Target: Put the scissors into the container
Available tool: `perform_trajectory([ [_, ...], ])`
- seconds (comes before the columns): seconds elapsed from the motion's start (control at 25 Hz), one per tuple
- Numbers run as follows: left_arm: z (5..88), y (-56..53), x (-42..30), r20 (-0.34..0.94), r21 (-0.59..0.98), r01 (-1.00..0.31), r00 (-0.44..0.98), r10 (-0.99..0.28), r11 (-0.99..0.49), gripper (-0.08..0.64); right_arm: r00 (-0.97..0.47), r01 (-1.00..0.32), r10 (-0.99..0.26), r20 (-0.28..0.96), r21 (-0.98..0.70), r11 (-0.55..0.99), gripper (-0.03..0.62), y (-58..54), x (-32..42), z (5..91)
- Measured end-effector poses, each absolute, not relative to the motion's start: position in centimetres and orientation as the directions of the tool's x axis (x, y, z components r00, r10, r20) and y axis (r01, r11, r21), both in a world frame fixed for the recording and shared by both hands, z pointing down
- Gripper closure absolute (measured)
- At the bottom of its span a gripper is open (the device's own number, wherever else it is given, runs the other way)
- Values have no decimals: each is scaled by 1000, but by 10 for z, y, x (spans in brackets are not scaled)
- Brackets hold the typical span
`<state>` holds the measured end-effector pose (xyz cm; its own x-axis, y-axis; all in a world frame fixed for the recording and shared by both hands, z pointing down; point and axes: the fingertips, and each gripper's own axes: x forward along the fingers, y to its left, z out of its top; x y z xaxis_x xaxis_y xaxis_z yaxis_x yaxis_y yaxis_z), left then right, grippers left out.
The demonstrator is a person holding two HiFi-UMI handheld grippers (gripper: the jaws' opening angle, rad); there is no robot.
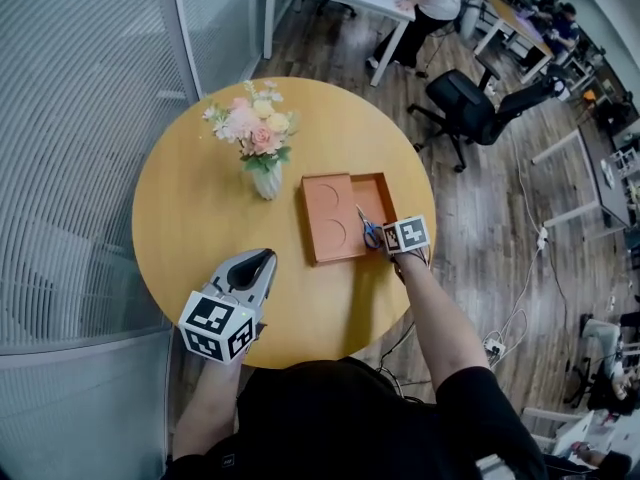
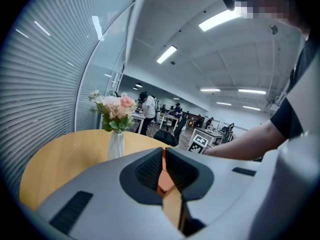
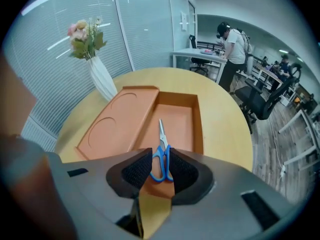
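The blue-handled scissors (image 1: pixel 368 230) lie in the right, deeper compartment of the orange container (image 1: pixel 330 218) near the middle of the round wooden table (image 1: pixel 190 228). My right gripper (image 1: pixel 386 240) is at the container's near right edge, shut on the scissors' handles. In the right gripper view the scissors (image 3: pixel 161 156) sit between my right gripper's (image 3: pixel 161 170) pads, blades pointing away over the container (image 3: pixel 117 129) floor. My left gripper (image 1: pixel 263 258) hovers over the table's near left part, shut and holding nothing; the left gripper view shows my left gripper (image 2: pixel 164 165) with jaws together.
A white vase of pink flowers (image 1: pixel 262 148) stands left of the container, also seen as the vase (image 2: pixel 116 143) and the vase (image 3: pixel 101 79). A glass wall with blinds curves along the left. A black office chair (image 1: pixel 470 108), desks and people are beyond the table.
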<state>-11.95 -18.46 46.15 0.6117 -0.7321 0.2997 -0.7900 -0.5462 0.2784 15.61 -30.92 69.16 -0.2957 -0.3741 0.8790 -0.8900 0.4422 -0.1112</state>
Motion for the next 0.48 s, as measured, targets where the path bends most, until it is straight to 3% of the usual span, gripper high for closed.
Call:
perform_trajectory([
  [0.48, 439, -198, -102, 237, 244, -705, 709, -664, -666, 531, -328, -927, -564, 757, -145, 345, 486, -277, 190, 626],
])
